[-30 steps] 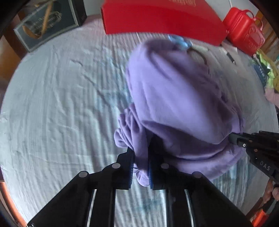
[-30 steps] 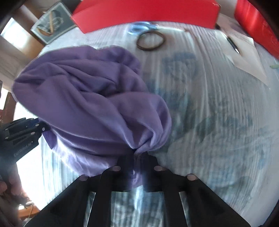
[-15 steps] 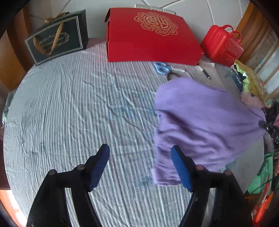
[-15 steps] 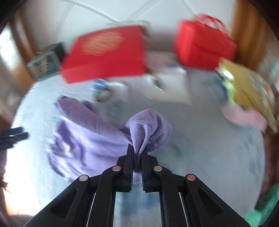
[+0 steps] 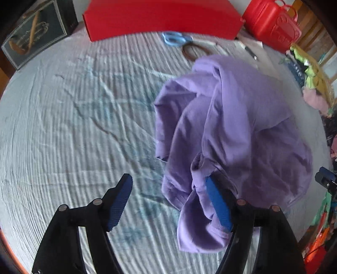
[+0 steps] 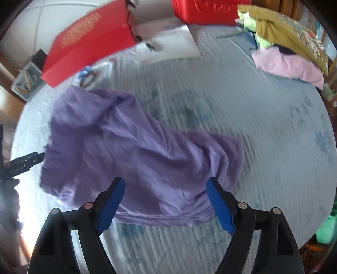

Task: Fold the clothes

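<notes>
Now the soft purple cotton shirt (image 6: 134, 156) is seen crumpled on the striped grey cloth (image 6: 263, 137); both grippers (image 5: 168, 202) (image 6: 166, 202) are spread wide, empty. It looks light and floppy, best pinched at a near hem corner.

Your bench (image 5: 63, 126) carries a pale ribbed cloth with faint blue print. At the far edge: red flat box (image 5: 162, 19) with gold emblem, dark framed box (image 5: 35, 33) to its left, red plastic case (image 5: 271, 23) to its right. Blue-handled scissors (image 5: 173, 39) and a brown loop (image 5: 193, 50) lie before the box; white papers (image 6: 168, 45) with pen (image 6: 150, 46) nearby.
</notes>
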A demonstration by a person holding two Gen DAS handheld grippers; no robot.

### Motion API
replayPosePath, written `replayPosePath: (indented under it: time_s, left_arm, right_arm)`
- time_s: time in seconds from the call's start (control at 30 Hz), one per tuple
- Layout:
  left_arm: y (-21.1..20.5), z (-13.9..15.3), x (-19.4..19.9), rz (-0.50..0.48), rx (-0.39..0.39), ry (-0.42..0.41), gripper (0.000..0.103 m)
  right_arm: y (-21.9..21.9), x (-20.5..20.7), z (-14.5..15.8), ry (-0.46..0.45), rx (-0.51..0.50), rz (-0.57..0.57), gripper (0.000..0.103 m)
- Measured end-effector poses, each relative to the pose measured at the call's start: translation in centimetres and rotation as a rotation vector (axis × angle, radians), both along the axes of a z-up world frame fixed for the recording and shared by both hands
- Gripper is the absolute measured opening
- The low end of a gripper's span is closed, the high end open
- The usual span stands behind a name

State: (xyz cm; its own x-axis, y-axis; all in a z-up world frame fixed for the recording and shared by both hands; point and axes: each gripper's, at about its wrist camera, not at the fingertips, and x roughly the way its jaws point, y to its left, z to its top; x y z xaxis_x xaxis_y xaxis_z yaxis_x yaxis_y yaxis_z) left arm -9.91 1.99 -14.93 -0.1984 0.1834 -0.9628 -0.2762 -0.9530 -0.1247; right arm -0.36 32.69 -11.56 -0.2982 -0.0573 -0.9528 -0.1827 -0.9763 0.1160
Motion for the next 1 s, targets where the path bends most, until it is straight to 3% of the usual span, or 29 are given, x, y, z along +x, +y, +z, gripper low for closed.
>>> replayPosePath:
  time_s: [0.1, 0.13, 0.2, 0.3, 0.33, 0.37, 0.4, 0.43, 0.47, 0.5, 0.57, 0.63, 0.67, 0.73, 0.77, 0.83, 0.9, 1.0]
  left_arm:
    - [1.0, -0.5, 0.3, -0.028, 0.007, -0.014, 0.069]
    - [1.3, -0.6, 0.4, -0.038, 0.009, -0.019, 0.063]
    - [2.0, -1.0, 0.5, -0.057, 0.014, -0.029, 0.025]
    - [2.3, -0.3, 0.7, -0.066, -0.010, -0.012, 0.011]
    - [2.0, 0.2, 0.7, -0.058, -0.014, 0.001, 0.011]
    - [1.6, 0.9, 0.8, -0.045, -0.015, 0.015, 0.011]
    - [1.1, 1.8, 1.0, -0.035, -0.008, 0.028, 0.011]
    - [0.4, 2.9, 1.3, -0.033, 0.006, 0.041, 0.011]
    - [-0.3, 4.1, 1.7, -0.036, 0.021, 0.055, 0.011]
    - [-0.8, 5.3, 2.1, -0.049, 0.030, 0.069, 0.011]
    - [-1.5, 7.0, 2.7, -0.075, 0.031, 0.092, 0.011]
    - [-2.4, 7.8, 2.6, -0.074, 0.019, 0.103, 0.011]
    - [-2.7, 7.8, 2.4, -0.070, 0.012, 0.106, 0.016]
    - [-2.9, 7.5, 1.9, -0.052, -0.008, 0.112, 0.041]
    - [-2.9, 7.1, 1.6, -0.045, -0.012, 0.112, 0.060]
    - [-2.9, 5.7, 1.1, -0.033, -0.015, 0.101, 0.065]
    - [-2.7, 4.2, 0.8, -0.030, -0.016, 0.077, 0.065]
    - [-2.5, 2.3, 1.0, -0.038, 0.004, 0.036, 0.065]
  right_arm:
    - [-0.3, -0.1, -2.2, -0.048, 0.027, 0.002, 0.080]
    - [-0.3, -0.1, -2.9, -0.065, 0.049, 0.003, 0.080]
    - [-0.5, -0.1, -4.3, -0.096, 0.137, -0.002, 0.082]
    - [-0.9, -0.1, -4.8, -0.085, 0.177, -0.001, 0.084]
    - [-1.0, -0.1, -4.8, -0.080, 0.171, 0.004, 0.084]
    - [-1.2, -0.1, -4.6, -0.077, 0.163, 0.014, 0.077]
    - [-1.3, -0.1, -4.3, -0.072, 0.154, 0.027, 0.054]
    - [-1.4, -0.1, -3.9, -0.067, 0.158, 0.037, 0.038]
    - [-1.5, 0.0, -3.2, -0.057, 0.180, 0.045, 0.013]
    - [-1.3, 0.2, -2.3, -0.039, 0.190, 0.049, 0.011]
    - [-0.1, 0.7, -0.3, -0.002, 0.192, 0.033, 0.011]
    - [2.0, 1.2, 1.5, 0.025, 0.293, -0.017, 0.011]
    - [3.1, 1.5, 2.3, 0.031, 0.340, -0.049, 0.011]
    - [5.2, 2.1, 3.5, 0.040, 0.380, -0.107, 0.011]
    - [6.2, 2.4, 4.0, 0.040, 0.354, -0.131, 0.012]
    - [6.4, 2.3, 4.2, 0.063, 0.258, -0.126, 0.030]
    - [4.4, 2.8, 4.7, 0.091, 0.156, -0.072, 0.061]
    - [-0.2, 3.0, 4.0, 0.096, 0.046, 0.042, 0.071]
